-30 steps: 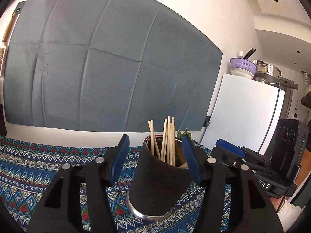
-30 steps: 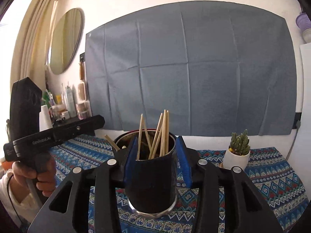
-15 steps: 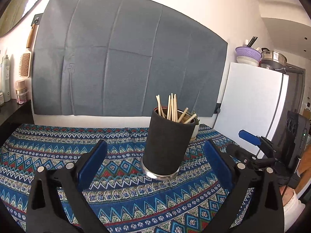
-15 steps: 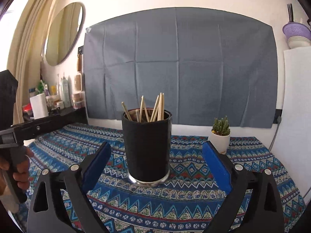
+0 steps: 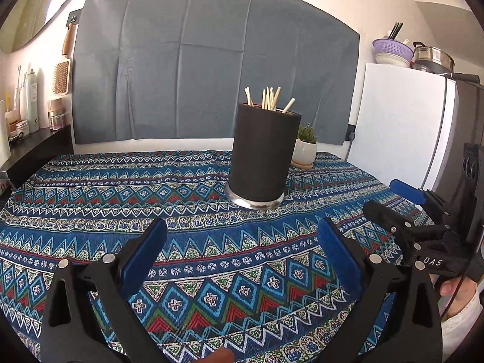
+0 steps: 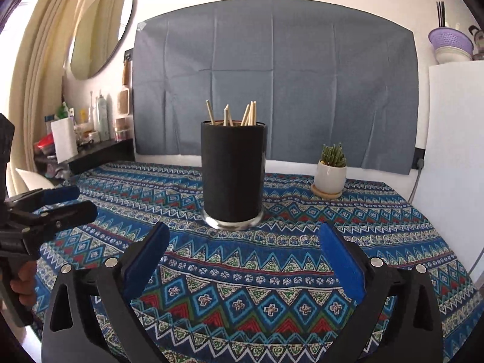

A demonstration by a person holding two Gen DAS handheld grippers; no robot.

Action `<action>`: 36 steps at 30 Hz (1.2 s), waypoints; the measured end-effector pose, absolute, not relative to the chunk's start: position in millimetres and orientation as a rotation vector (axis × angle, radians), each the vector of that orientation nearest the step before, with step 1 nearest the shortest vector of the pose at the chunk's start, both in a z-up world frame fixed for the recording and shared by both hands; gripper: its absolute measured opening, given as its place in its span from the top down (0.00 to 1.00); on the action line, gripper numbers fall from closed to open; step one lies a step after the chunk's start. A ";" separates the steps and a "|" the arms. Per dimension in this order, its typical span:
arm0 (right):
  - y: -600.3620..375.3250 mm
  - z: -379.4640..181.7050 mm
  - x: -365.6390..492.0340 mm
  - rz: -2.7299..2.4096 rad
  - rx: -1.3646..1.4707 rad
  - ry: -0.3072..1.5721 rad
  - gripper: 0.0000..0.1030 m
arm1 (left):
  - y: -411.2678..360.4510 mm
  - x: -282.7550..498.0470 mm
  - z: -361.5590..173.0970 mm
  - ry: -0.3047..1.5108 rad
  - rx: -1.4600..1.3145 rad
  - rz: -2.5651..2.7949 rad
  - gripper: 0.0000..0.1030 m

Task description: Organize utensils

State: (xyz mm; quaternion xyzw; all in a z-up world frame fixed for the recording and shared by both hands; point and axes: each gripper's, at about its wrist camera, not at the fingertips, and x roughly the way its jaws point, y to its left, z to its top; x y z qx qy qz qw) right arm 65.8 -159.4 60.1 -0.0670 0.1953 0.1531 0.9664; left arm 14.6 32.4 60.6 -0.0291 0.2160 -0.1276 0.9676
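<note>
A black cylindrical holder (image 5: 260, 157) (image 6: 233, 172) with a metal base stands upright on the patterned tablecloth (image 5: 121, 187) (image 6: 302, 260). Several wooden chopsticks (image 5: 269, 98) (image 6: 248, 113) stick out of its top. My left gripper (image 5: 242, 227) is open, short of the holder, with only cloth between its blue pads. My right gripper (image 6: 243, 228) also sits short of the holder; its jaws are opening and nothing is between them. Each gripper shows in the other's view: the right gripper (image 5: 390, 199) at the right edge, the left gripper (image 6: 72, 201) at the left edge, each held by a hand.
A small cactus in a white pot (image 5: 305, 151) (image 6: 329, 175) stands behind and to the right of the holder. A white fridge (image 5: 393, 127) (image 6: 453, 151) borders the table on the right. A dark shelf (image 5: 36, 145) (image 6: 99, 151) with bottles runs along the left.
Both grippers had their jaws around the holder; they opened wide and pulled back from it. The holder now stands free on the cloth, farther away in both views.
</note>
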 end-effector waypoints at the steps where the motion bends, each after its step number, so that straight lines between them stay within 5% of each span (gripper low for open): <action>1: -158.8 58.4 65.3 0.300 -0.135 0.397 0.08 | 29.4 13.1 57.8 0.443 -0.048 -0.256 0.06; 36: -150.3 45.4 45.0 0.247 -0.168 0.398 0.08 | 18.0 -5.7 26.6 0.524 -0.068 -0.225 0.06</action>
